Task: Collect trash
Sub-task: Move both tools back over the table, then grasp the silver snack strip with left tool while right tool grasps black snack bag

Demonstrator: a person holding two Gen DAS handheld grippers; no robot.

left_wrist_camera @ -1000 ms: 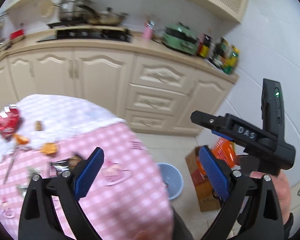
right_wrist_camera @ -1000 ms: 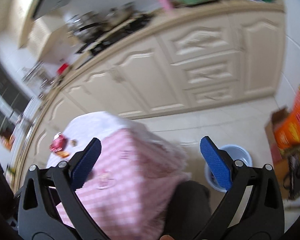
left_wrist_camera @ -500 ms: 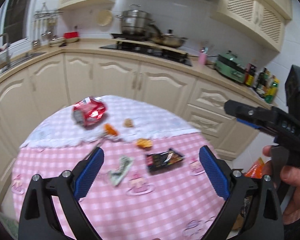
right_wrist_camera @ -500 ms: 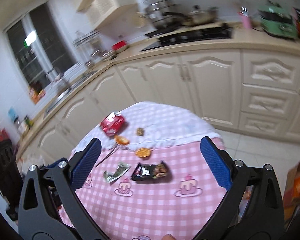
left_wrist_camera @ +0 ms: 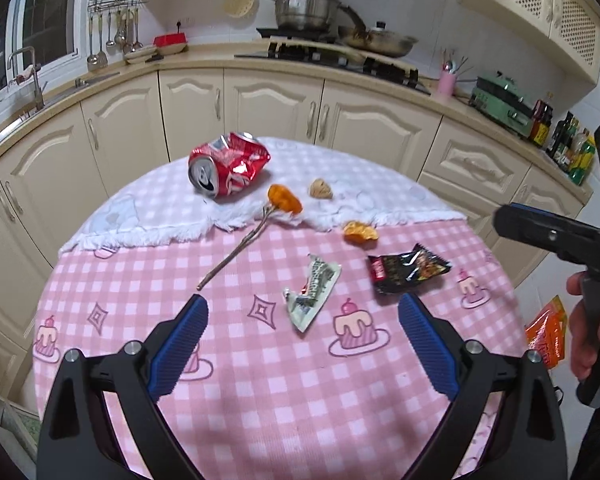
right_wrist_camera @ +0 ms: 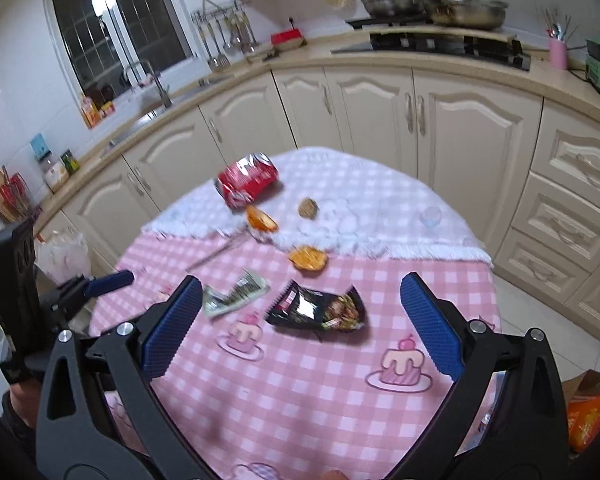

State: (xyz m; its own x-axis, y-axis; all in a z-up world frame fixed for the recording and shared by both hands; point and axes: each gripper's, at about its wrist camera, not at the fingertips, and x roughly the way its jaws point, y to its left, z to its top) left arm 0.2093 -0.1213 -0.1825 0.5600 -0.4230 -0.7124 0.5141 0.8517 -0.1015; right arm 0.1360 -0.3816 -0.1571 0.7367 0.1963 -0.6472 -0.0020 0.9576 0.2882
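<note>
Black snack wrapper (right_wrist_camera: 315, 309): lies flat on the pink checked desk (right_wrist_camera: 300, 392), straight ahead of the right tool (right_wrist_camera: 300, 316) and centred between its two blue pads; long axis runs across the tool's opening, pad to pad.
Nearer tool: the right one, by my judgement; from the left tool (left_wrist_camera: 302, 336) the same wrapper (left_wrist_camera: 408, 268) sits ahead and off to the right.
Green-white wrapper (left_wrist_camera: 312, 292): just ahead of the left tool, near its midline, long axis pointing roughly away from it.
Farther litter: orange peels (left_wrist_camera: 286, 198) and a twig (left_wrist_camera: 236, 250) beyond the wrappers; a crushed red can (left_wrist_camera: 228, 168) farthest, on the white cloth (left_wrist_camera: 140, 208), ahead-left of both tools.
Right tool state: released, pads spread wide, nothing between them.
Left tool state: released too, spread wide and empty.
Change from a second ago: both views then took in cabinets, floor and a blue bin beside the desk; both tools have swung round to face the desk top, the litter now lying central ahead of them.
</note>
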